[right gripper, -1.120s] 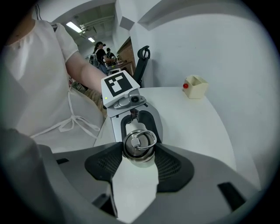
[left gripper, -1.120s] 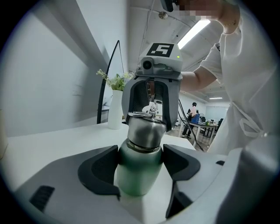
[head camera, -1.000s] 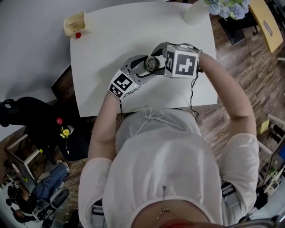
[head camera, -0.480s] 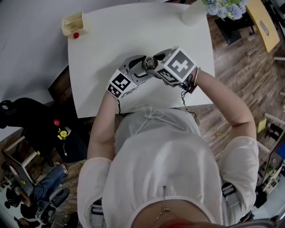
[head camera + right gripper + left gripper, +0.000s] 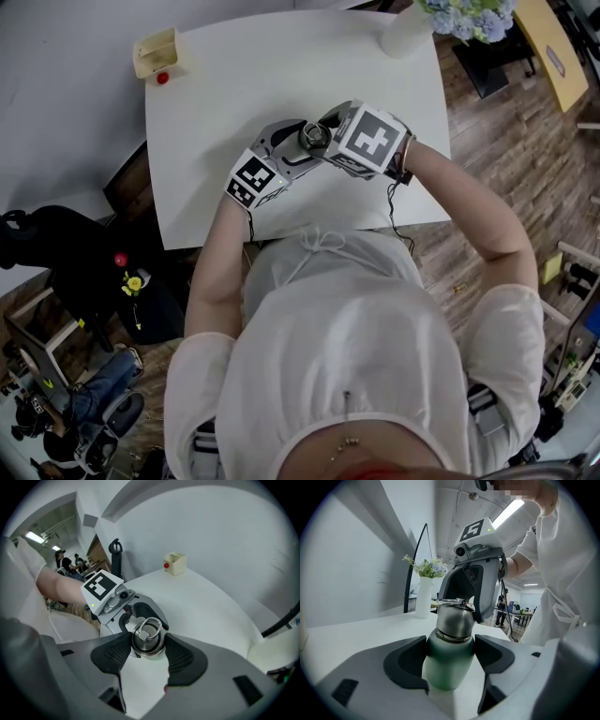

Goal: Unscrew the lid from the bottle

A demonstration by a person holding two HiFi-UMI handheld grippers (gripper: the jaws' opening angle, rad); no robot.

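**Surface** [image 5: 281, 66]: white tabletop. The work sits near its middle, toward the near edge.

**Right gripper** [image 5: 147, 649]: comes down over the bottle from above. Its jaws are closing on the steel lid, and both pads look to be touching the lid's sides.

**Left gripper** [image 5: 451, 656]: comes in from the left. It is clamped on the bottle's green body, one pad on each side below the shoulder.

**Vase** [image 5: 405, 30]: white, holding flowers, at the far right corner, well apart from the work.

**Bottle** [image 5: 449, 665]: green body with a steel neck, held upright. No view shows whether its base rests on the surface.

**Box** [image 5: 156, 49]: small, cream and open-topped, at the far left corner.

**Steel lid** [image 5: 148, 638]: rounded cap with a ring handle on top, seated on the neck with no gap showing.

**Red ball** [image 5: 162, 78]: just beside the box, on its near side.

**Step in hand:** judged to be taking a grip on the lid for a turn; the lid is not yet off.

**Next move calls for:** a firm pinch, then turning the right gripper about the bottle's axis while the left braces the body against twisting. Slipping on the smooth, rounded steel is the likely risk.
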